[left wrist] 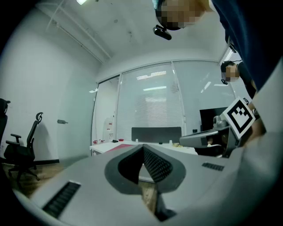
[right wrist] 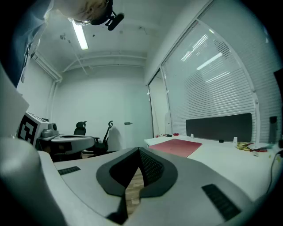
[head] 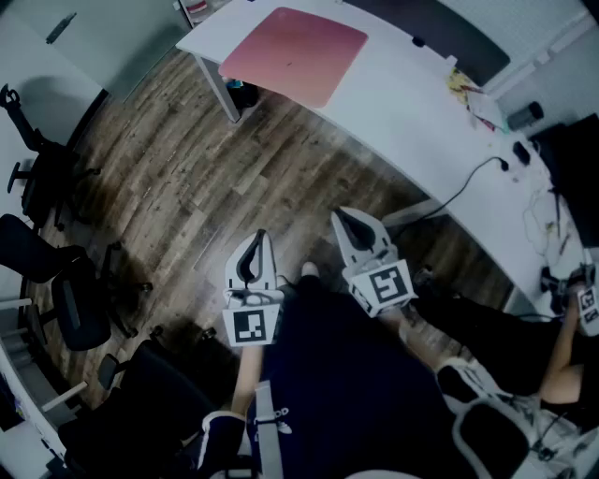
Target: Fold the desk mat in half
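Note:
A pink-red desk mat (head: pixel 298 51) lies flat and unfolded on the white desk (head: pixel 402 103) at the top of the head view. It shows as a thin red strip (right wrist: pixel 177 146) in the right gripper view and only as a sliver (left wrist: pixel 118 146) in the left gripper view. Both grippers hang over the wooden floor, well short of the desk, close to the person's body. My left gripper (head: pixel 255 245) is shut with nothing in it. My right gripper (head: pixel 348 224) is also shut and holds nothing.
Black office chairs (head: pixel 56 281) stand along the left side. A dark partition (head: pixel 440 28) runs along the desk's far edge, with a cable (head: pixel 468 182) and small clutter (head: pixel 468 94) toward the right end. Another person sits at the lower right (head: pixel 524 346).

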